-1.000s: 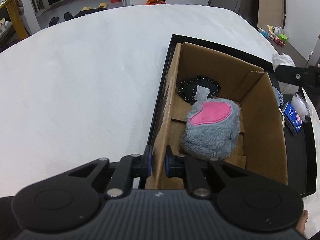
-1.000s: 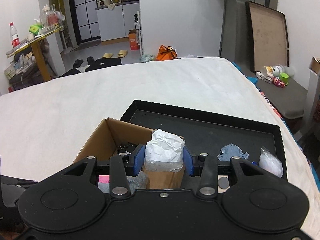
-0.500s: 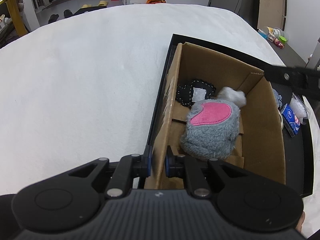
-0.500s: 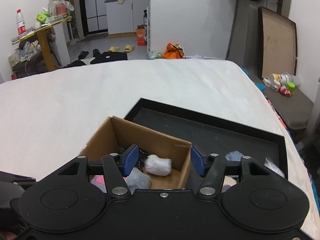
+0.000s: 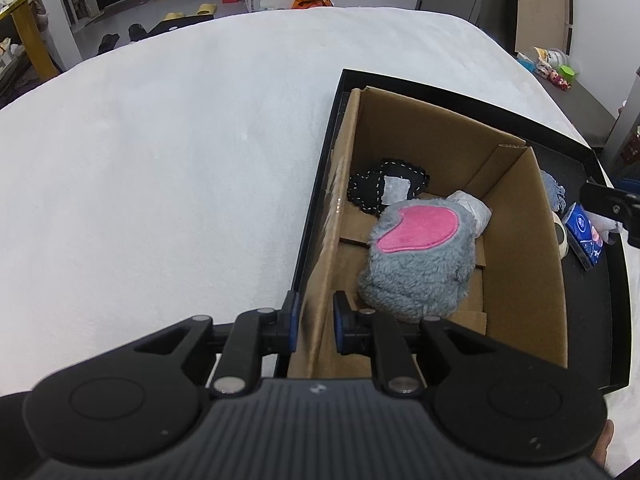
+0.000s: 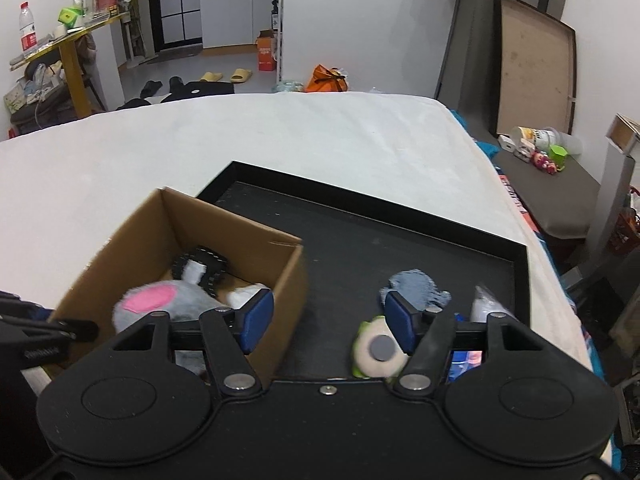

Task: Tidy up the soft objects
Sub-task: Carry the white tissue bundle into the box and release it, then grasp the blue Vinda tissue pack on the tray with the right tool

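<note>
We see the left gripper pinching the near wall of the cardboard box, which sits in the black tray on the white bed. Our right gripper, its jaws just opened and spread, holds nothing. The white wad lies inside the box beside the grey plush.
</note>
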Tool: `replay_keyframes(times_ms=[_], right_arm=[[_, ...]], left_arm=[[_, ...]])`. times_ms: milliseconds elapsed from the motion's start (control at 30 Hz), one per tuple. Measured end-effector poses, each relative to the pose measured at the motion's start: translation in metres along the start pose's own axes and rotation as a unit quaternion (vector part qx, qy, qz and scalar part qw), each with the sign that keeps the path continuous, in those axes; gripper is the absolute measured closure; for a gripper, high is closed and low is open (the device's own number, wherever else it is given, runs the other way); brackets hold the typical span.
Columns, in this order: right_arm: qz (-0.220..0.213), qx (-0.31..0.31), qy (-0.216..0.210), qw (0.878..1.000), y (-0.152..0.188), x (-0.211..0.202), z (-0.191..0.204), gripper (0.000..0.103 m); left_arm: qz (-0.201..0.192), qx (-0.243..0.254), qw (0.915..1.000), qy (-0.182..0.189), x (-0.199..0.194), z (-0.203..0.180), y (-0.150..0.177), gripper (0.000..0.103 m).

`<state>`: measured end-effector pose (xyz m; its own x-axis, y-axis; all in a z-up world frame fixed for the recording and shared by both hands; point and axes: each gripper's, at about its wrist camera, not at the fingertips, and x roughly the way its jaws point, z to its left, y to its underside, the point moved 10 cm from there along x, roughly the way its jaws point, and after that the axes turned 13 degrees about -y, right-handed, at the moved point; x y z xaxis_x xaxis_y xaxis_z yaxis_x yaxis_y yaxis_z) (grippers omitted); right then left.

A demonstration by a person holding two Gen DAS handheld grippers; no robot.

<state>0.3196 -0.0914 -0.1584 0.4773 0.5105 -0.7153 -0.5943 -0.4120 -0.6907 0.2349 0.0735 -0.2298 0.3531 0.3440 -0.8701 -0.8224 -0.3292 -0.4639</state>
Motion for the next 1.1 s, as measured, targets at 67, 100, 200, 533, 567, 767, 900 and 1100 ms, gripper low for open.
replay_keyframes(times_ms=[67,100,200,533,567,767,900,1100], right_arm=[[0.000,0.001,0.000,1.000,0.003,-0.002,-0.008,0.040],[0.001,0.002,-0.001,1.000,0.004,-0.002,-0.012,0.040],[0.005,0.005,-0.006,1.000,0.007,-0.004,-0.025,0.040],[-0.007,0.054,-0.008,0.998,0.030,-0.001,-0.076,0.040],[-0.008,0.061,-0.006,0.998,0.035,0.000,-0.082,0.040],[-0.007,0.089,-0.010,0.996,0.049,0.007,-0.104,0.041],[-0.007,0.099,-0.013,0.995,0.054,0.009,-0.115,0.041],[0.018,0.103,-0.017,0.994,0.064,0.024,-0.124,0.041]], left_arm=[[0.000,0.002,1.0000,-0.004,0.000,-0.001,0.000,0.086],[0.000,0.003,1.0000,-0.006,-0.001,-0.001,-0.001,0.084],[-0.001,0.003,0.9999,-0.011,-0.003,-0.002,-0.001,0.072],[-0.011,0.020,0.9994,-0.026,-0.007,-0.007,-0.003,0.054],[-0.012,0.023,0.9993,-0.028,-0.008,-0.007,-0.003,0.054],[-0.011,0.036,0.9983,-0.046,-0.005,-0.009,-0.003,0.051],[-0.008,0.037,0.9978,-0.054,-0.004,-0.012,-0.004,0.047],[-0.014,0.045,0.9963,-0.071,-0.004,-0.015,-0.010,0.040]])
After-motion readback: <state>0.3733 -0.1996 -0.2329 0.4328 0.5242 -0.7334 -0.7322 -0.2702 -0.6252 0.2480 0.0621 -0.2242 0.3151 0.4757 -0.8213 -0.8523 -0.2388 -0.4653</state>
